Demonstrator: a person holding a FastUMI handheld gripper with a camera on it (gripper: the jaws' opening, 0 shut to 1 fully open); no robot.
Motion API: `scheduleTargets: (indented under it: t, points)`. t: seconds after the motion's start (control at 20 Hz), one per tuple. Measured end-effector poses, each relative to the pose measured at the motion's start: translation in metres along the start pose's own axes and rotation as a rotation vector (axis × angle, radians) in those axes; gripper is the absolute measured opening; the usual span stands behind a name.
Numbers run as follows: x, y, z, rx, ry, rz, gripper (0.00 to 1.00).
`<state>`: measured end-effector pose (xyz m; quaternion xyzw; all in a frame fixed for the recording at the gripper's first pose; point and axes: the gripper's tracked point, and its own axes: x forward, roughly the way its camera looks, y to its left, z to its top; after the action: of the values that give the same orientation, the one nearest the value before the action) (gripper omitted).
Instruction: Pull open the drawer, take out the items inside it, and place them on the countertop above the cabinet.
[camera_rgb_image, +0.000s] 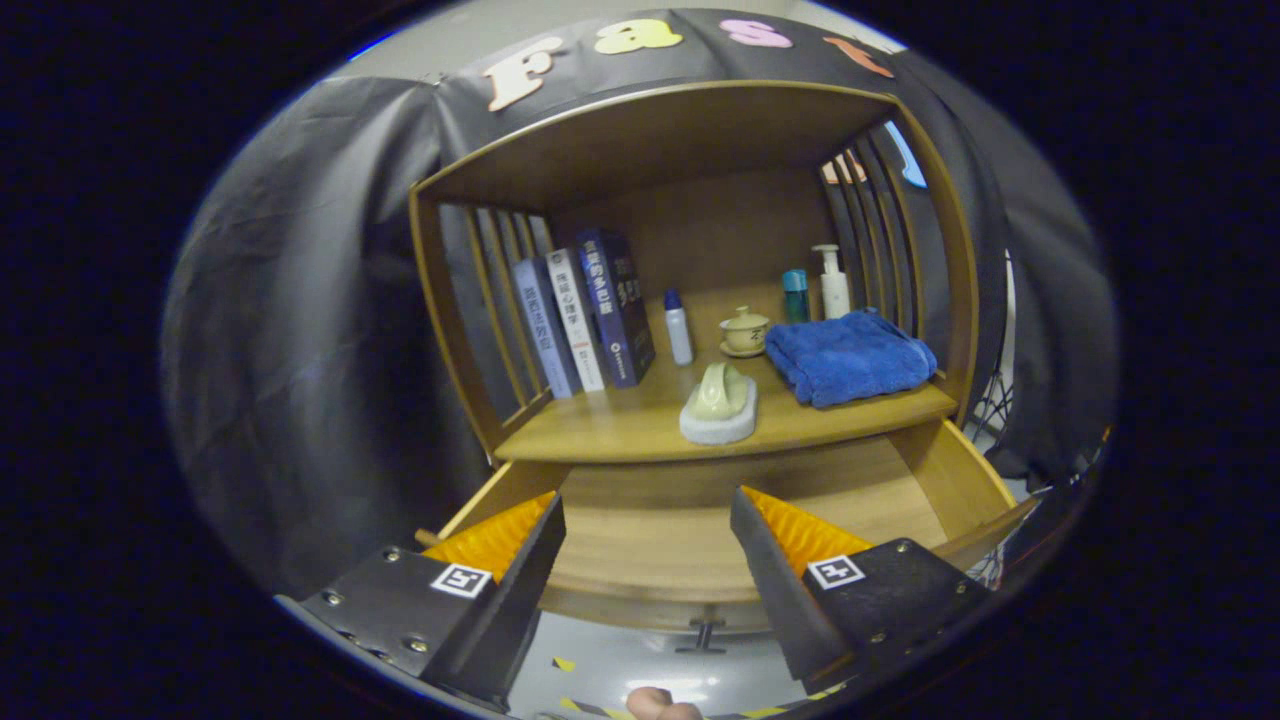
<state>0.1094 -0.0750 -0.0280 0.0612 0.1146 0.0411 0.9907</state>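
Standing open below the wooden cabinet (690, 130), the drawer (960, 480) is pulled well out toward the gripper (648, 555), so the first step of the task looks done. Its bare wooden floor shows between and beyond the jaws, and no item lies on the part in view; the near corners are hidden behind the fingers (500, 545), so I cannot tell whether something is left there. The worktop (620, 425) above the drawer carries a fair load. At the right lies a folded blue towel (850, 358), at the left a row of upright books (585, 315). Near the front edge, just ahead of the drawer, a pale green object sits on a white sponge (720, 405); which of these things came from the drawer cannot be told. Farther back stand a white pump bottle (833, 282), a white bottle with a blue cap (678, 328), a teal bottle (795, 296) and a small lidded teacup (746, 330). The jaws stand wide apart and hold nothing, hovering over the drawer's front. By my reading the task is close to finished or finished.
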Motion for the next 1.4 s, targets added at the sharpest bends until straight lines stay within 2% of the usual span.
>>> scheduleTargets:
  t: [0.2, 0.55, 0.75, 0.9, 1.05, 1.2, 1.4]
  points:
    - [-0.029, 0.004, -0.024, -0.028, -0.024, 0.015, 0.99]
    - [-0.068, -0.018, -0.076, -0.065, -0.089, -0.012, 0.99]
    - [-0.068, -0.029, -0.114, -0.152, -0.088, -0.009, 0.99]
    - [-0.063, -0.031, -0.133, -0.169, -0.109, -0.022, 0.99]
    - [-0.055, -0.032, -0.154, -0.230, -0.074, -0.028, 0.99]
    - [-0.044, -0.026, -0.160, -0.233, -0.065, -0.026, 0.99]
    - [-0.023, -0.029, -0.164, -0.204, -0.051, -0.072, 0.99]
